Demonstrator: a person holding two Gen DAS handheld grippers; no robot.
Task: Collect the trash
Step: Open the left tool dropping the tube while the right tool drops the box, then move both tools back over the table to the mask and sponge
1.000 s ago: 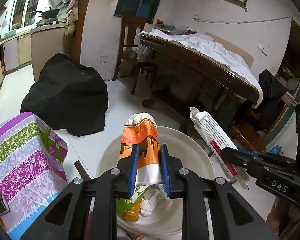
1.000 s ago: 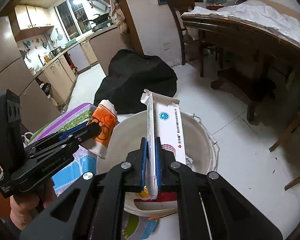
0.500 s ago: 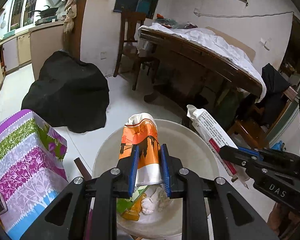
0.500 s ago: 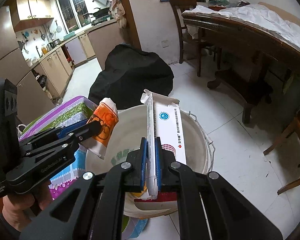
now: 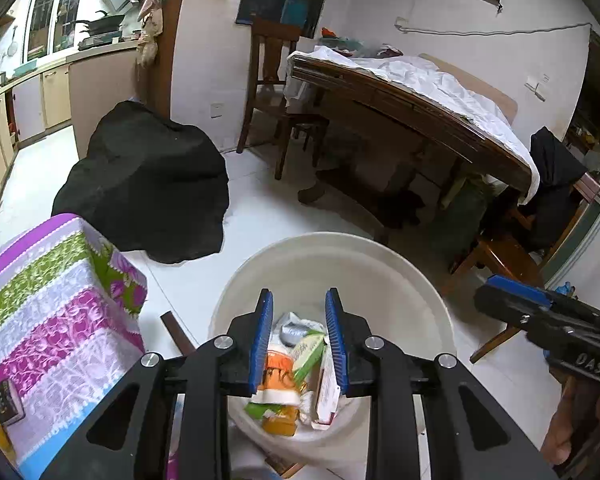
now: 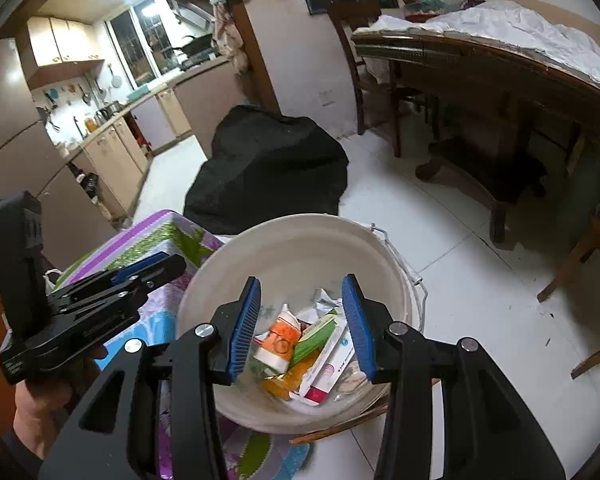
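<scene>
**Both grippers let go over the bucket**

The left gripper (image 5: pixel 298 336) hangs above the white bucket (image 5: pixel 400 280) with its blue pads (image 5: pixel 261 336) apart and still spreading; nothing is pinched between them, only the trash far below shows through the gap. The right gripper (image 6: pixel 300 320) does the same beside it, jaws opening wider, empty, aimed down into the same bucket (image 6: pixel 300 240).

The trash lies in the bucket bottom: an orange-printed paper cup (image 6: pixel 282 338) on its side, a green wrapper (image 6: pixel 314 334) across it, a white and pink carton (image 6: pixel 326 366) leaning against the wall, and crumpled paper (image 6: pixel 324 298) behind.

All of it looks light and thin-walled. The cup would likely crush under a hard squeeze, so a gentle pinch across its rim or body should suit; the carton is stiffer and probably best taken across its narrow faces. The wrapper is limp and possibly slick.

Just left of the bucket stands a surface under a striped floral cloth (image 5: pixel 56 300); a black covered heap (image 5: pixel 148 184) sits on the tiled floor beyond.
</scene>
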